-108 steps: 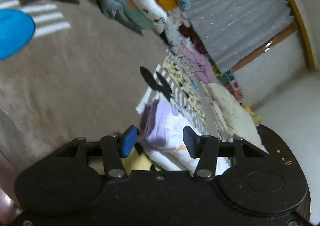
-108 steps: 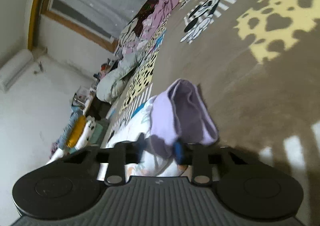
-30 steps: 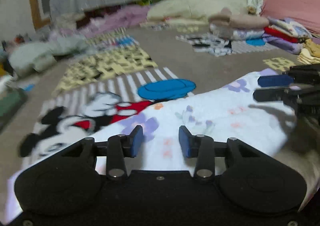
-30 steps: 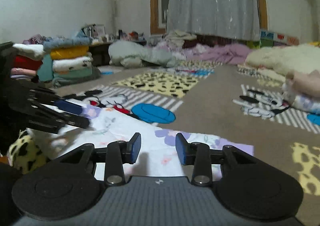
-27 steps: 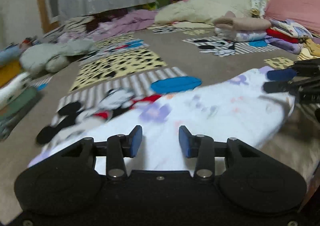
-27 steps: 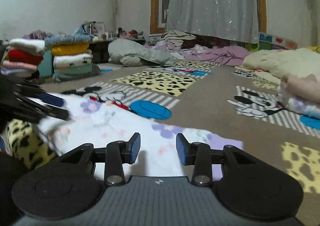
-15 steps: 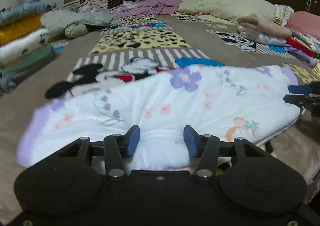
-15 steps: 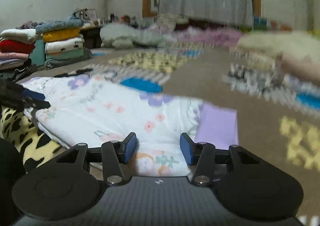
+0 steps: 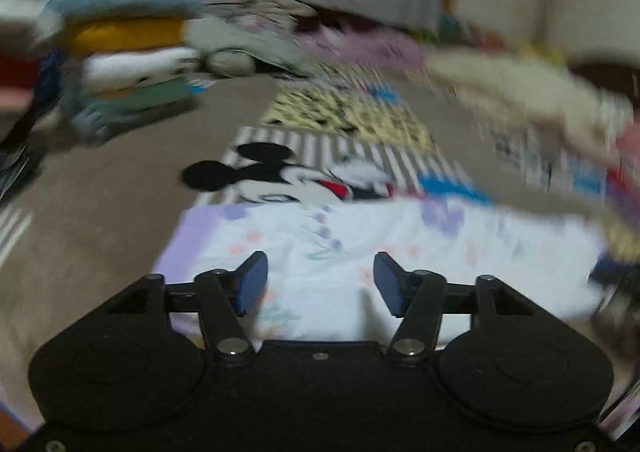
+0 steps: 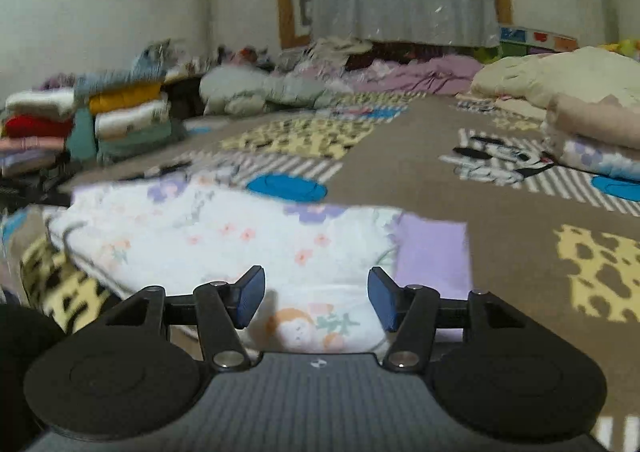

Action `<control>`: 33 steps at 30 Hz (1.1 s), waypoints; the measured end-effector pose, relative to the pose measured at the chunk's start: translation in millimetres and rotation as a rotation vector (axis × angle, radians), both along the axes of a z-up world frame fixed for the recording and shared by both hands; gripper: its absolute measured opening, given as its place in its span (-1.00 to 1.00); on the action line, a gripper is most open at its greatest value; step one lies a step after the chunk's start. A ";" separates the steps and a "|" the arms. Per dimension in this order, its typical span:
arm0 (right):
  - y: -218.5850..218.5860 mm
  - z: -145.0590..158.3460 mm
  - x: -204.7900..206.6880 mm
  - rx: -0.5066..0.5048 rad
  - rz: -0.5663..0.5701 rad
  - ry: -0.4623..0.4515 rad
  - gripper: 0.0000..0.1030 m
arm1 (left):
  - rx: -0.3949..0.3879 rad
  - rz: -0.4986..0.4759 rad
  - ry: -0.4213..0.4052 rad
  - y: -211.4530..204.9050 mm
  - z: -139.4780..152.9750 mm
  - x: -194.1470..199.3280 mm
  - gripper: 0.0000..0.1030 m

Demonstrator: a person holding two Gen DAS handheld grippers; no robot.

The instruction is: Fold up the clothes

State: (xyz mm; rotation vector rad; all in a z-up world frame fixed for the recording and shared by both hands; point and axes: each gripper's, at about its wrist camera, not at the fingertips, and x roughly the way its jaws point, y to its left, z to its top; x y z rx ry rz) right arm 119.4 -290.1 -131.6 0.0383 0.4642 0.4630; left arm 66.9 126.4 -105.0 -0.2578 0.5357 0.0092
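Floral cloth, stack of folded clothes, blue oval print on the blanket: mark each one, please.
floral cloth (image 10: 240,236), right wrist view, on its white flowered middle.
stack of folded clothes (image 10: 124,113), right wrist view, on the white layer under the yellow one.
blue oval print (image 10: 286,187), right wrist view, on its centre.

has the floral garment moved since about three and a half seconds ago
Yes. The floral garment, then bunched and lifted in the right gripper, now lies spread flat on the blanket, its far edge by the blue oval patch.
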 end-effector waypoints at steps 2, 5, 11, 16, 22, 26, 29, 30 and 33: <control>-11.2 4.7 1.5 0.041 -0.041 0.012 0.23 | -0.156 0.066 -0.001 22.4 -1.6 -20.5 0.24; -31.6 3.3 7.4 0.128 -0.097 0.065 0.29 | -0.396 0.138 0.026 52.4 -14.6 -40.3 0.27; -64.1 -11.3 17.6 0.313 -0.173 0.186 0.28 | -0.726 0.252 0.053 75.4 -49.6 -45.2 0.28; -65.0 -26.2 24.3 0.345 -0.171 0.255 0.23 | -0.904 0.325 0.034 80.4 -67.7 -36.4 0.28; -67.1 -29.6 25.7 0.350 -0.194 0.265 0.09 | -0.895 0.374 -0.013 71.7 -66.6 -28.9 0.26; -64.9 -29.1 26.1 0.341 -0.188 0.260 0.09 | -0.837 0.365 -0.019 69.0 -61.3 -24.7 -0.54; -66.7 -29.1 26.3 0.347 -0.185 0.263 0.00 | -0.783 0.348 -0.020 68.1 -57.3 -19.7 -0.63; -67.3 -29.1 26.4 0.349 -0.184 0.264 -0.03 | -0.758 0.338 -0.027 66.6 -53.6 -17.8 -0.63; -69.2 -29.2 26.6 0.356 -0.180 0.267 -0.06 | -0.635 0.288 -0.071 53.7 -29.5 -12.0 -0.64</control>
